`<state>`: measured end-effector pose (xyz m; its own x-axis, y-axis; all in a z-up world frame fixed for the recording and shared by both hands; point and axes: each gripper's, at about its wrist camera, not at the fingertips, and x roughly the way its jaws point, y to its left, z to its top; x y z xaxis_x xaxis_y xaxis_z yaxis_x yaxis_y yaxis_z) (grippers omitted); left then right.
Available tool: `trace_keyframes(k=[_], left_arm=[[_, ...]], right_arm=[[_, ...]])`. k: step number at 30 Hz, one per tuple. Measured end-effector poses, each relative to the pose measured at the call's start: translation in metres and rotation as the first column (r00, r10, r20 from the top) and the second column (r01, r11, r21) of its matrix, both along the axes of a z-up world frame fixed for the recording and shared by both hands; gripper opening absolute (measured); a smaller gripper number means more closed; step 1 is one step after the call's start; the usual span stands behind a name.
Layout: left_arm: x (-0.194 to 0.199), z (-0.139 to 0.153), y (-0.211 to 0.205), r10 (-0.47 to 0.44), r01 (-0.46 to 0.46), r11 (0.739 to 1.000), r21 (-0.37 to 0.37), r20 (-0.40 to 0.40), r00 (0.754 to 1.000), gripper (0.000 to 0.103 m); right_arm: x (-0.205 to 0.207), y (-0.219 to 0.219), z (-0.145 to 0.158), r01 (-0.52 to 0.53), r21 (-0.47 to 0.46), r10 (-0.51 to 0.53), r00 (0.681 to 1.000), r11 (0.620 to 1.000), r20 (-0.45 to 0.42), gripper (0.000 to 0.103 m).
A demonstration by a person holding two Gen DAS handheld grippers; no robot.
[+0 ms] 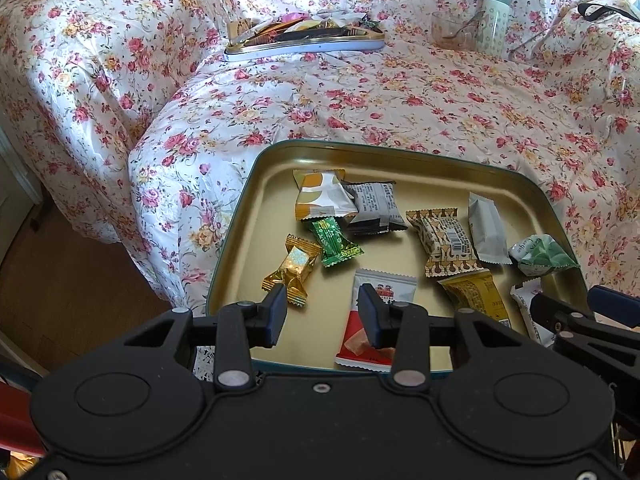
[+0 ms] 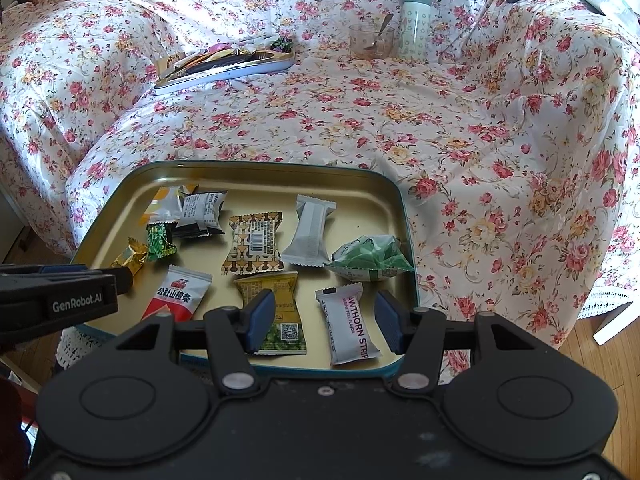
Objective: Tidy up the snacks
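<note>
A gold tin tray (image 1: 280, 160) (image 2: 360, 176) on the floral cloth holds several wrapped snacks. My left gripper (image 1: 323, 316) is open and empty above the tray's near edge, between a gold candy (image 1: 294, 270) and a red-and-white hawthorn pack (image 1: 374, 320). My right gripper (image 2: 324, 320) is open and empty, with a white hawthorn strip bar (image 2: 348, 328) between its fingers and a yellow pack (image 2: 276, 308) at its left finger. A green candy (image 1: 334, 240), a brown patterned pack (image 2: 254, 242) and a green-white pouch (image 2: 370, 258) also lie in the tray.
A second shallow tin (image 1: 304, 42) (image 2: 224, 66) with more snacks sits at the back. A glass bowl with a spoon (image 2: 370, 42) and a pale green bottle (image 2: 416, 24) stand behind it. Wooden floor (image 1: 60, 280) lies left of the cloth-covered surface.
</note>
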<state>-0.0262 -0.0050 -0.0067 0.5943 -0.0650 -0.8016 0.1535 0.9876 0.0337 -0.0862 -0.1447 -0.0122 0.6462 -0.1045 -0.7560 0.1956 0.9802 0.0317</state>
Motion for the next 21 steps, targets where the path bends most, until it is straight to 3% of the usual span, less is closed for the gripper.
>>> trace_keyframes(k=[21], left_arm=[[0.0008, -0.0008, -0.0016, -0.008, 0.008, 1.0, -0.001, -0.01, 1.0, 0.049]], right_arm=[[0.0, -0.0004, -0.0001, 0.0, 0.001, 0.0, 1.0, 1.0, 0.0, 0.057]])
